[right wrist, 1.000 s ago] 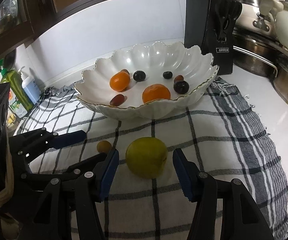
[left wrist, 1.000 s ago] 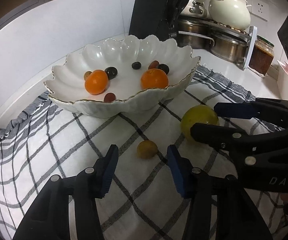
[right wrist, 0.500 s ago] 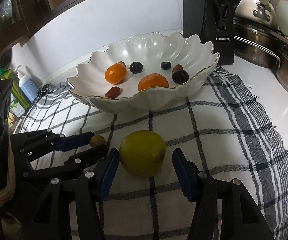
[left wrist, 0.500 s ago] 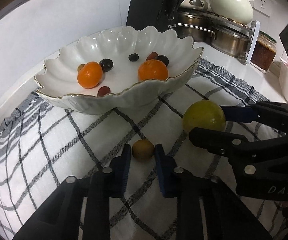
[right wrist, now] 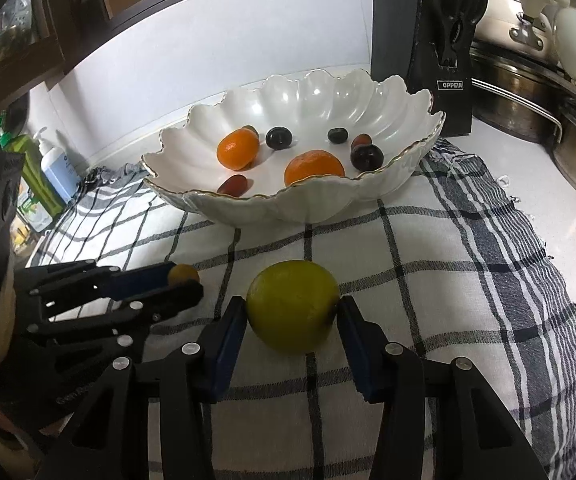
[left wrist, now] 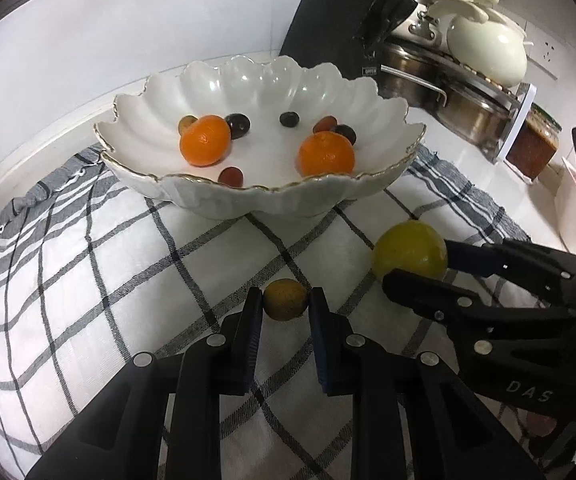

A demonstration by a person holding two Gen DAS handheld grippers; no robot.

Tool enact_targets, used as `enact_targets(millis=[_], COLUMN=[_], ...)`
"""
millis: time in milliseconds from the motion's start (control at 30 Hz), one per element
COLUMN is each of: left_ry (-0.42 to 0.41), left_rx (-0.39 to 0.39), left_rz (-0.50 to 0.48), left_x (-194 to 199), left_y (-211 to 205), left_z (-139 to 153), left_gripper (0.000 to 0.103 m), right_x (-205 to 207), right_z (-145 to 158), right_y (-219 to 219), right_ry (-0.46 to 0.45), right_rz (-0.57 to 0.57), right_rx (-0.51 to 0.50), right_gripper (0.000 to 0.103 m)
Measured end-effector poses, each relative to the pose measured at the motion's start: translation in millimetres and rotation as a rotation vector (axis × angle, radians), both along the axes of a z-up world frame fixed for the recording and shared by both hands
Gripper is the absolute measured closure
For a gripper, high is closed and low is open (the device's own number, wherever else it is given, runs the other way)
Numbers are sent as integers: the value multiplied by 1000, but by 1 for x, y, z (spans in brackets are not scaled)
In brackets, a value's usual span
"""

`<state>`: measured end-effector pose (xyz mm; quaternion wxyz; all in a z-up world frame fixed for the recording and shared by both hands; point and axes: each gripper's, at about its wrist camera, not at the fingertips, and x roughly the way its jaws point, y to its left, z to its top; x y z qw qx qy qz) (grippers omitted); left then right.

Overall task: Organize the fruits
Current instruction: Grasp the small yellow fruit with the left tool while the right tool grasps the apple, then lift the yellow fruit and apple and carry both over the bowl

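The small brownish-yellow fruit [left wrist: 286, 299], dull and speckled, is lying on the checked cloth [left wrist: 88, 280] in front of the white scalloped bowl [left wrist: 264, 200], and the left gripper [left wrist: 284, 308] is clenching it between its blue fingers [left wrist: 253, 320]. Just beside it, the larger yellow-green fruit [right wrist: 293, 306], smooth and round, is sitting between the right gripper's [right wrist: 293, 320] fingers [right wrist: 230, 336], which have just been closing and are now touching both its sides. Inside the bowl are lying two oranges [left wrist: 205, 140], several dark grapes [left wrist: 237, 125] and reddish ones [left wrist: 231, 176]. One small fruit behind the left orange is mostly hiding. The bowl's near wall is cutting off the front orange in the right view.
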<state>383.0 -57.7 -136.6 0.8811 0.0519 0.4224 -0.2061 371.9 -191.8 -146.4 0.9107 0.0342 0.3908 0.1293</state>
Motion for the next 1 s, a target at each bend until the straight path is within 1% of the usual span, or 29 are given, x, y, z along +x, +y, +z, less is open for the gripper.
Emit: enact_targets(millis=[267,433,633,1000], left_ry=[-25,-64,-117,-212], left_rx=[-27,-43,-70,-94], left_rz=[21,35,47,76], left_x=[-11,-20,-31,-51], left_y=[6,10,12,21], left_z=[16,31,52,87], left_gripper=[79,79,79,79], right_x=[-10,-20,-34,-58], right_z=[10,21,41,80], right_y=[-1,-1,0,5], right_ry=[-27,-56,-110,-235], right_rz=[-7,-13,-9,-2], right_rx=[9,14,16,6], right_gripper=[55,55,55,55])
